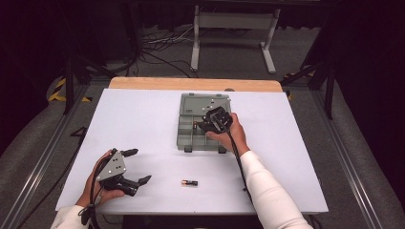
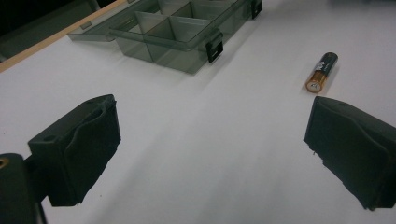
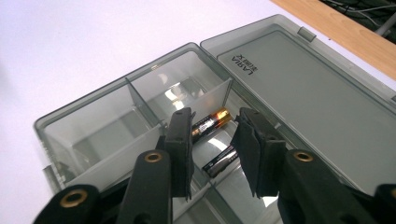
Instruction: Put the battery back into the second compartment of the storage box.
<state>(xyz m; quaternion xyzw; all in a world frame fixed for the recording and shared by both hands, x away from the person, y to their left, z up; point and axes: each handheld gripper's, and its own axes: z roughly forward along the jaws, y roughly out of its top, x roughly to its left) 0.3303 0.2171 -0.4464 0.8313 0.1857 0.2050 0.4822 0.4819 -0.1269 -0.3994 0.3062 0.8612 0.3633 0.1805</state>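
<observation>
black-jawed, the left gripper (image 1: 135,165) rests near the table's left edge with its jaws spread wide and nothing between them, probably waiting its turn. just to its right a black-and-copper cylindrical battery (image 1: 189,182) lies loose on the white table (image 1: 143,114). farther right, the right gripper (image 3: 212,140) hangs over the smoky translucent plastic compartment box (image 3: 93,135), jaws parted and clear of two more batteries (image 3: 210,123) lying in a compartment, apparently just dropped there.

White sleeves (image 1: 267,183), black jaws, brass-coloured screws (image 3: 153,157).
</observation>
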